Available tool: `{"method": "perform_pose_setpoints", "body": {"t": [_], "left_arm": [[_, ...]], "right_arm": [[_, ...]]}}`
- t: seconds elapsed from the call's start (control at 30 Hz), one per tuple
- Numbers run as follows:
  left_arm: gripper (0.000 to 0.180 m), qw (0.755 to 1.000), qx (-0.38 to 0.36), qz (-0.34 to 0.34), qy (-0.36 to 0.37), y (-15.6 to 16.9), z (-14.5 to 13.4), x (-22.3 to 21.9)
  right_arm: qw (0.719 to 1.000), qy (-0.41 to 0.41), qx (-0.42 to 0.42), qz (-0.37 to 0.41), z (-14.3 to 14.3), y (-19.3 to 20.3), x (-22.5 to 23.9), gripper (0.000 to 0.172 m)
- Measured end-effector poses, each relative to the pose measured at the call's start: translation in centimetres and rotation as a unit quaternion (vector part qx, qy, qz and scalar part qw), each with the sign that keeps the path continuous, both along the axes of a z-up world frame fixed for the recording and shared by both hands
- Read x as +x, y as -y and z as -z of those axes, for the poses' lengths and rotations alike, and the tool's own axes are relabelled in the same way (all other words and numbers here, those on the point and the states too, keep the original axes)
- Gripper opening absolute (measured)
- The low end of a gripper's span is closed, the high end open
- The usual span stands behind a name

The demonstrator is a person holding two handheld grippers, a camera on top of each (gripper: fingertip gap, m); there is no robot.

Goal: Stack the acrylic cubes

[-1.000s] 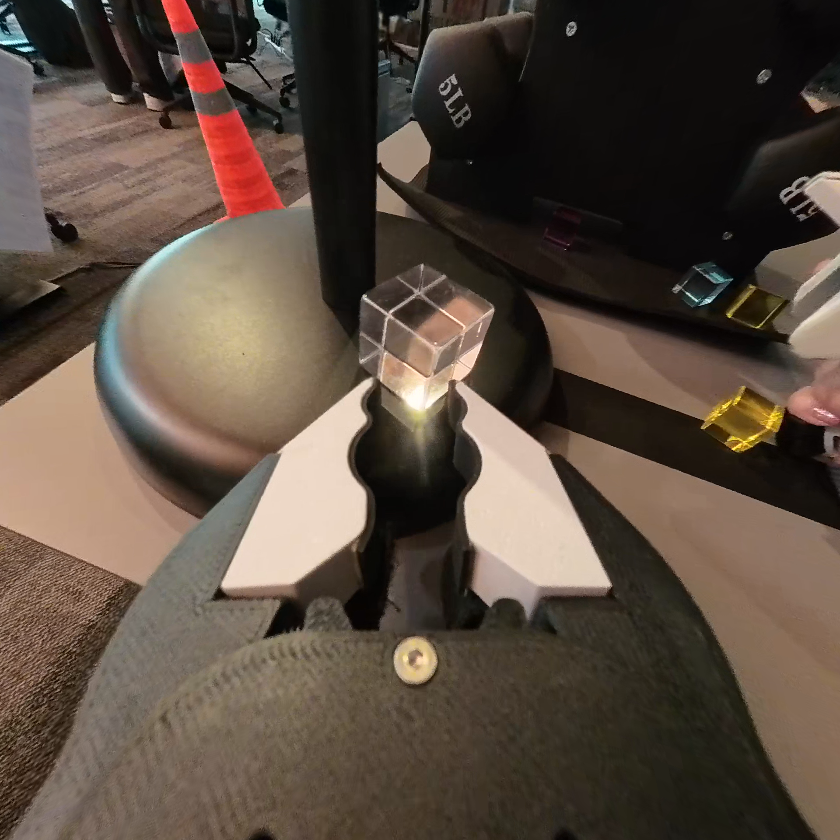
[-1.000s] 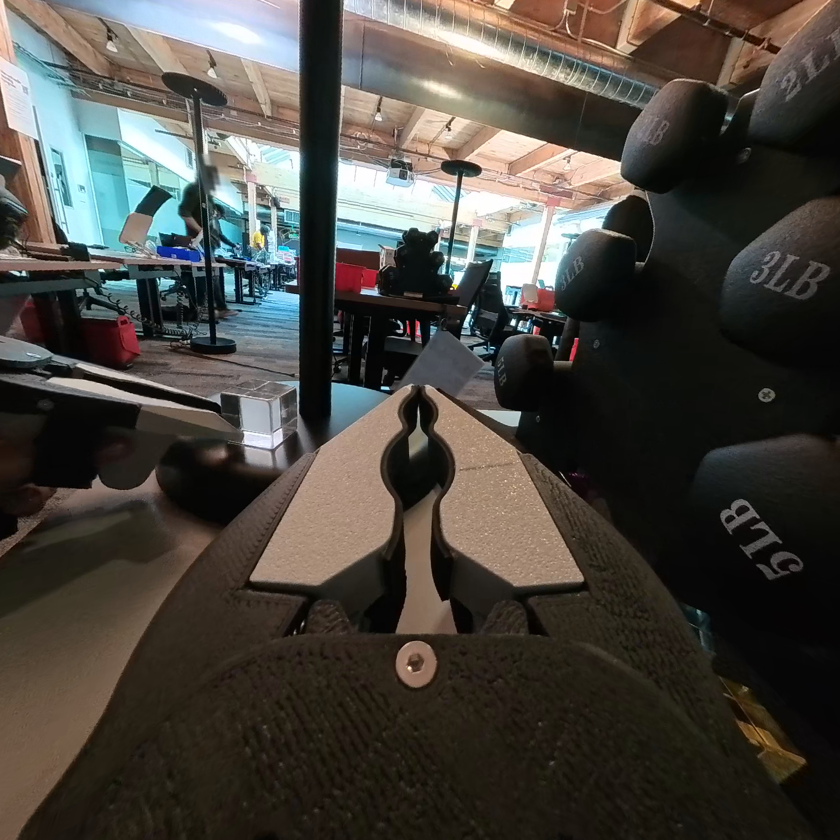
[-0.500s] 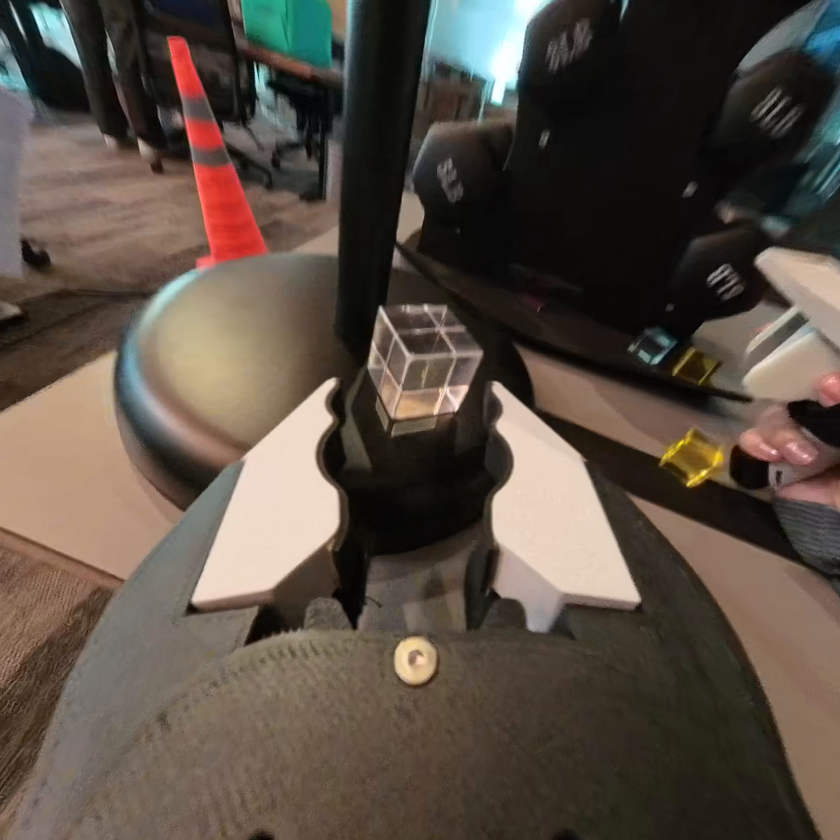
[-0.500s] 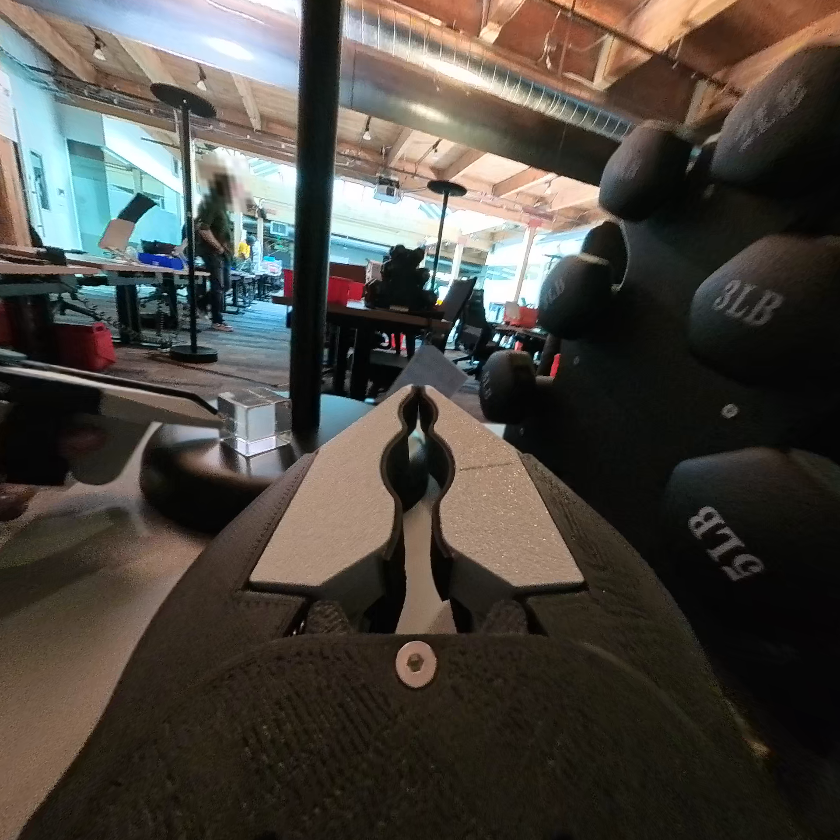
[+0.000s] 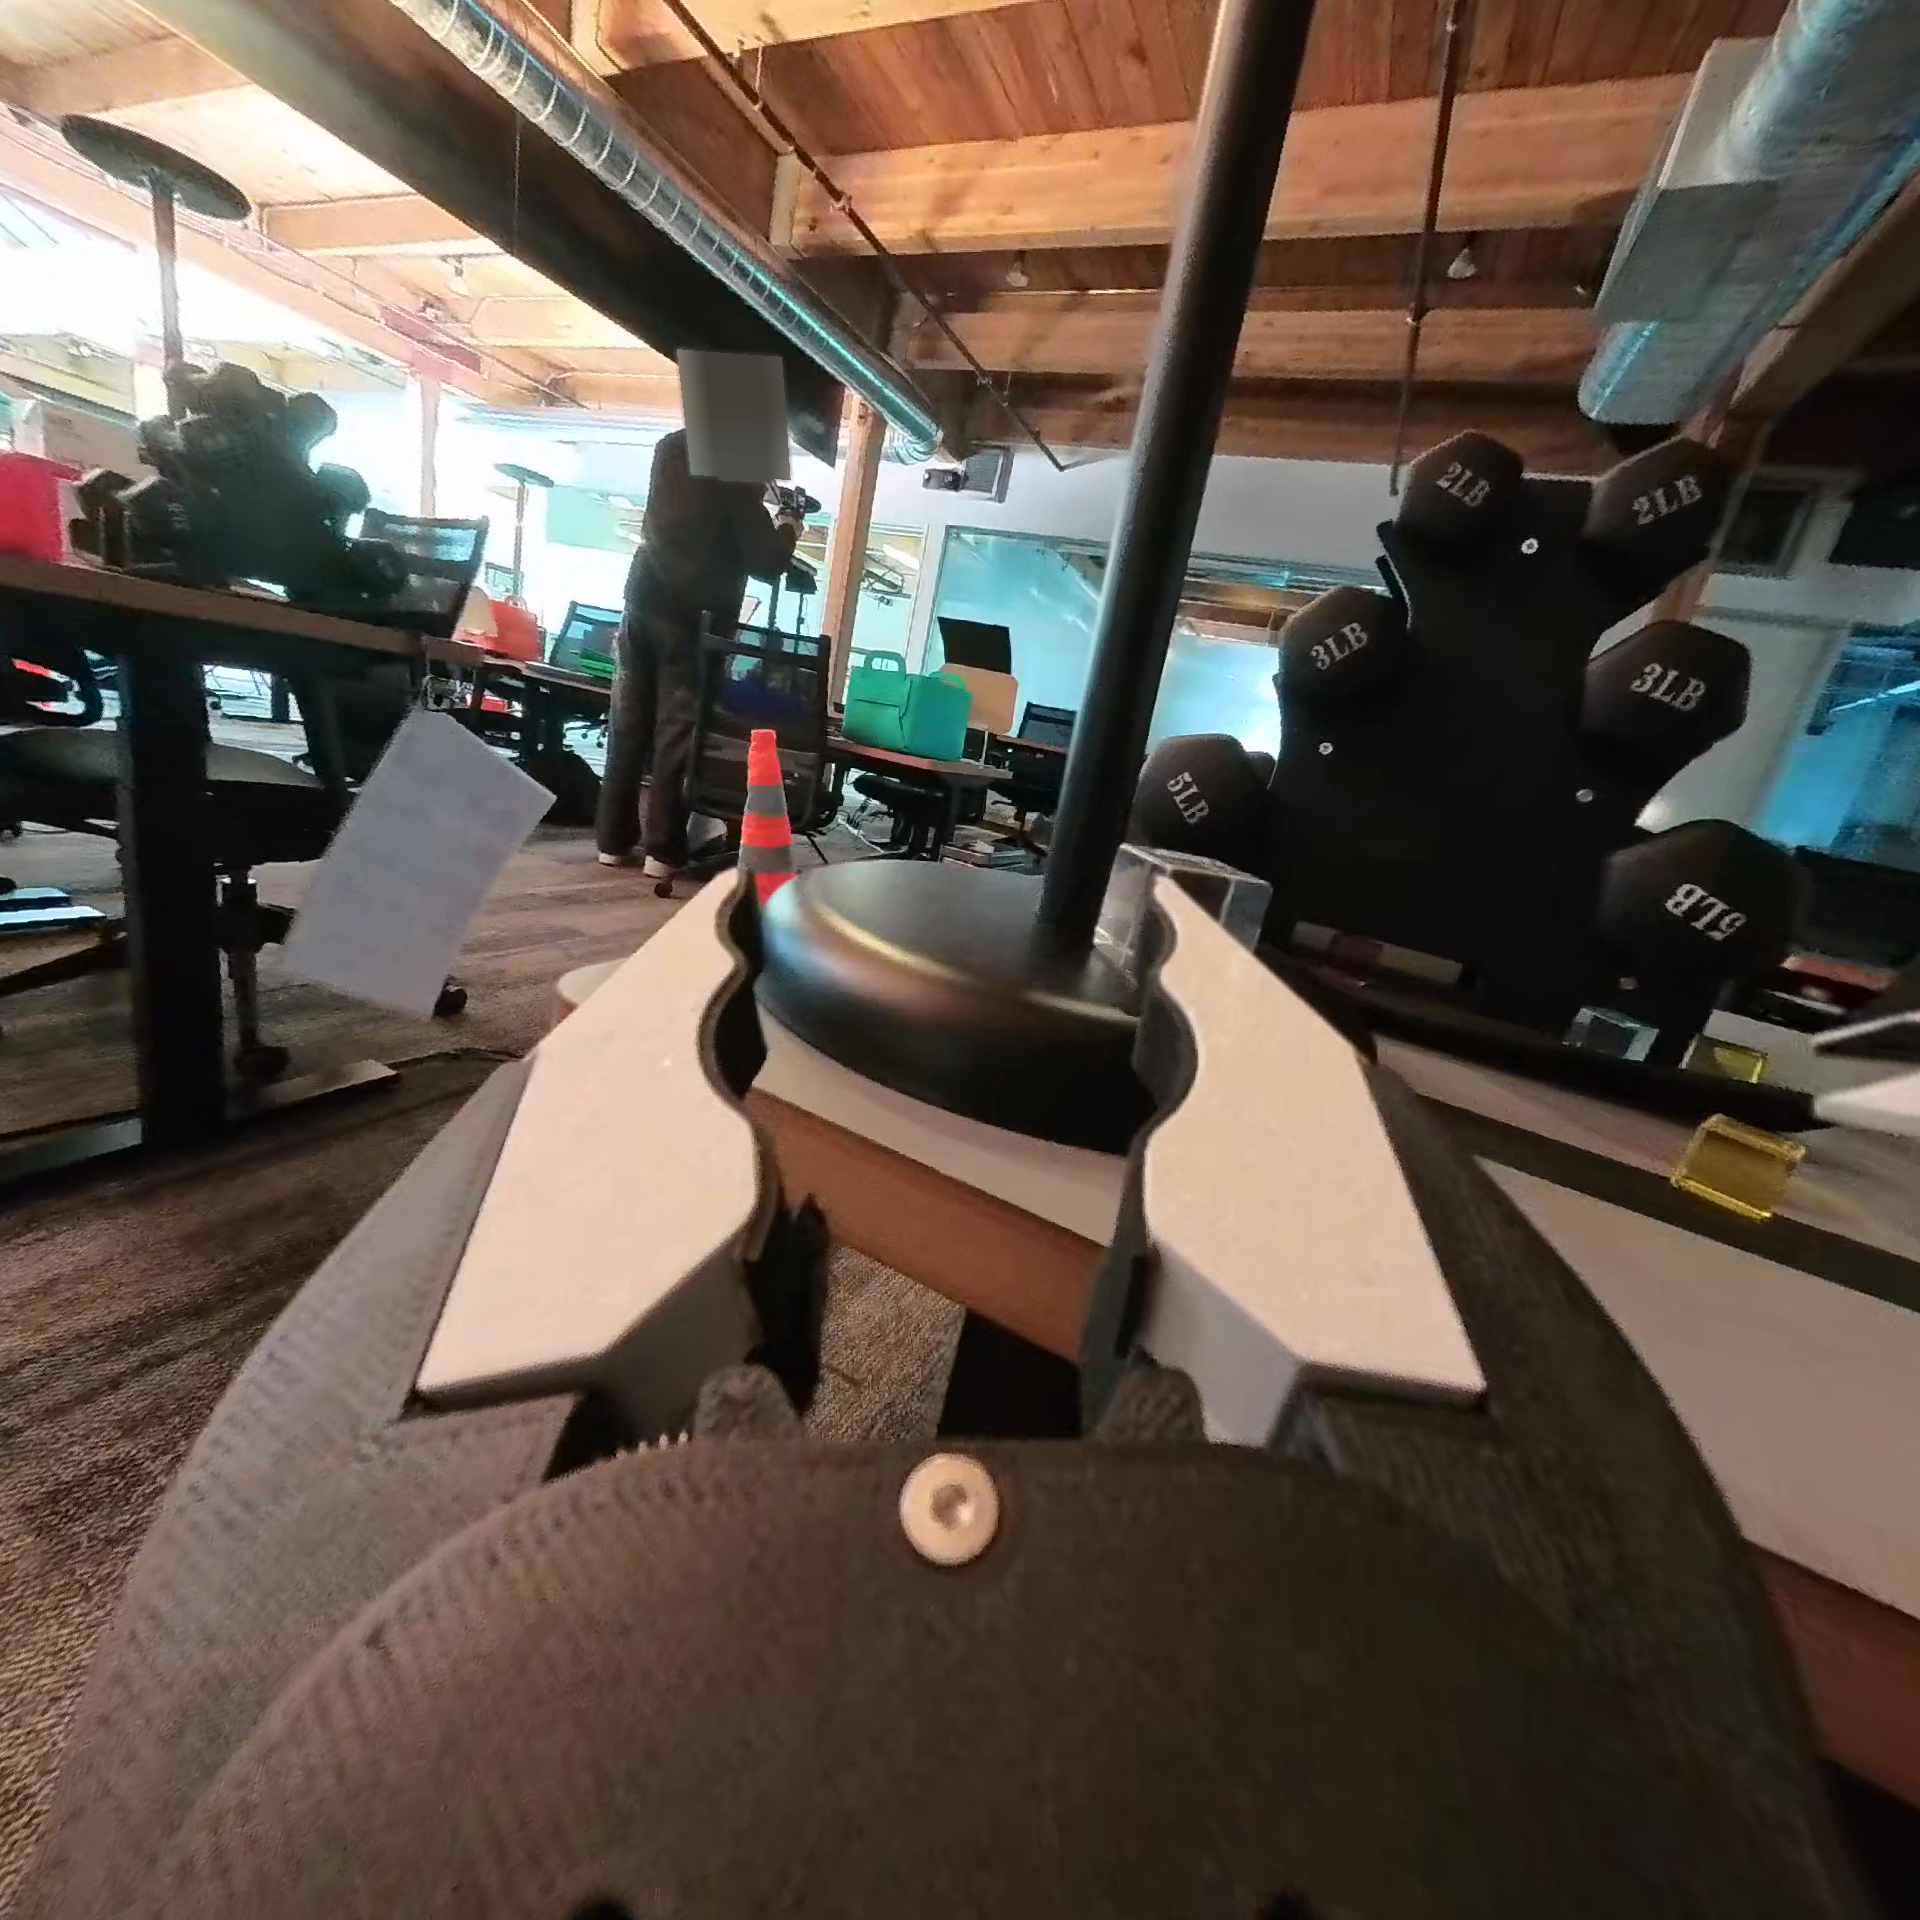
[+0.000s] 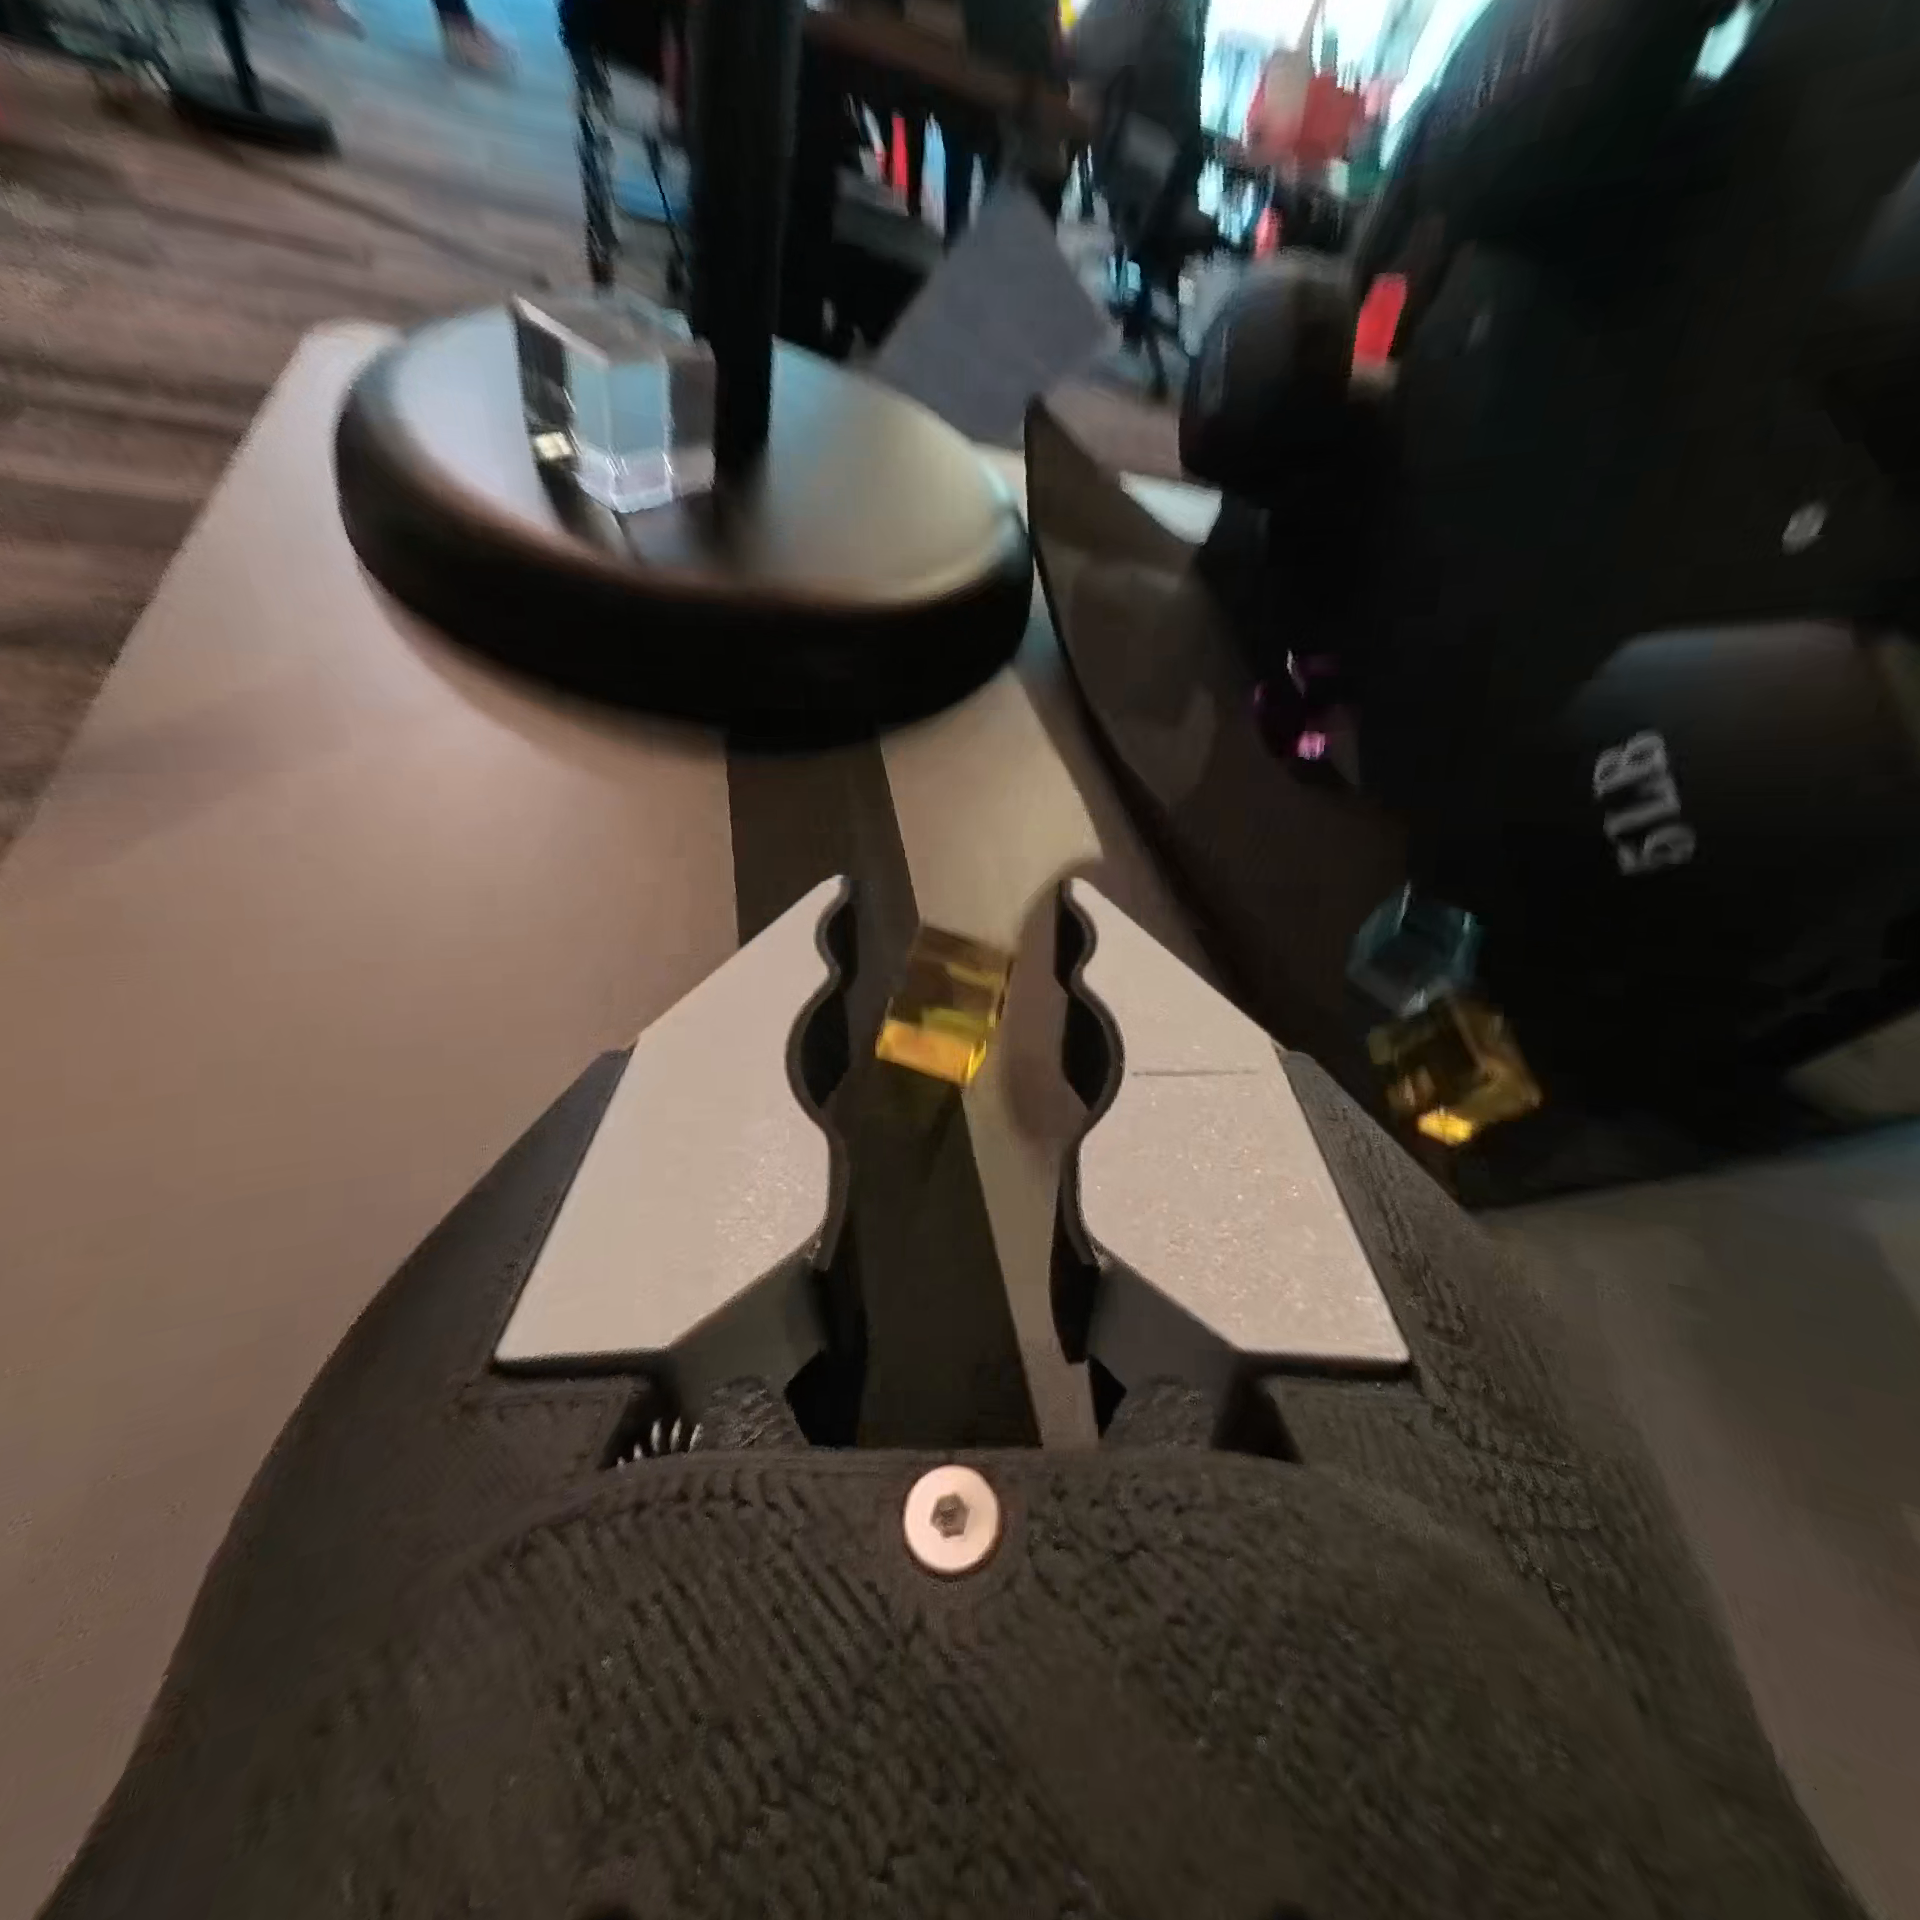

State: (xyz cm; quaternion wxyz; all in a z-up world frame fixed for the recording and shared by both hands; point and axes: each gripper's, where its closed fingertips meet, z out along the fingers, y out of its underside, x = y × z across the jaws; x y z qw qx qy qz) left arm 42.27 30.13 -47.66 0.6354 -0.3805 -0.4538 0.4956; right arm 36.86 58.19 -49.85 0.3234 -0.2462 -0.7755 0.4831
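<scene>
The left claw (image 5: 951,914) stands wide open with nothing between its white fingers (image 5: 623,1122). It sits low beside the edge of the table (image 5: 1662,1351), looking across at the round black base (image 5: 935,966) of a stand whose black pole (image 5: 1132,520) rises out of the picture. A clear cube (image 5: 1205,894) rests on that base just beside the pole, partly hidden behind the right-hand finger and not touched by it. An orange and grey cone (image 5: 767,821) stands on the floor beyond, a person (image 5: 686,665) stands farther back among desks, and a black rack of dumbbells (image 5: 1507,727) fills the right side of the table.

The right claw (image 6: 956,904) is partly open above the table, and a small yellow cube (image 6: 943,1008) lies on the surface between its fingers (image 6: 727,1122). There is a gap on each side of the cube, so the pads do not press on it and the claw has hold of nothing. A black strip (image 6: 800,831) runs along the table under the claw toward the stand base. In this blurred view the clear cube (image 6: 613,405) sits on the base well ahead of the claw. To the right, near the foot of the rack, lie a second yellow cube (image 6: 1455,1070), a bluish cube (image 6: 1413,956) touching it, and a purple one (image 6: 1304,717) farther back
</scene>
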Motion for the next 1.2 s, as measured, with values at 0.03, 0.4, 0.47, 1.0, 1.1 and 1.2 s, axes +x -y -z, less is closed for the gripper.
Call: {"method": "perform_pose_setpoints", "body": {"t": [0.03, 0.4, 0.47, 1.0, 1.1, 1.2], "left_arm": [[0.071, 1.000, 0.003, 0.002, -0.002, 0.1, -0.1, 0.0], [0.070, 0.999, 0.004, 0.010, -0.032, -1.0, -0.3, 0.2], [0.071, 0.999, 0.023, 0.013, -0.043, -1.1, 0.7, 0.1], [0.076, 1.000, 0.010, -0.014, 0.005, 0.7, 7.7, -0.9], [0.076, 1.000, 0.010, -0.010, 0.004, 0.6, 7.7, -1.0], [0.075, 1.000, 0.008, -0.005, 0.003, 0.4, 7.7, -1.2]], "right_arm": [[1.000, 0.021, 0.015, 0.014, 0.8, -0.3, -0.1, 0.041], [0.991, 0.092, 0.081, 0.056, 3.6, -0.9, -1.0, 0.025], [0.995, 0.083, 0.049, 0.040, 2.5, 0.0, -1.0, 0.024], [0.903, 0.112, 0.094, -0.403, -8.2, 18.5, -2.4, 0.024], [0.888, 0.134, 0.119, -0.424, -6.5, 19.3, -3.4, 0.024], [0.882, 0.147, 0.104, -0.434, -5.7, 19.8, -3.9, 0.024]]}}
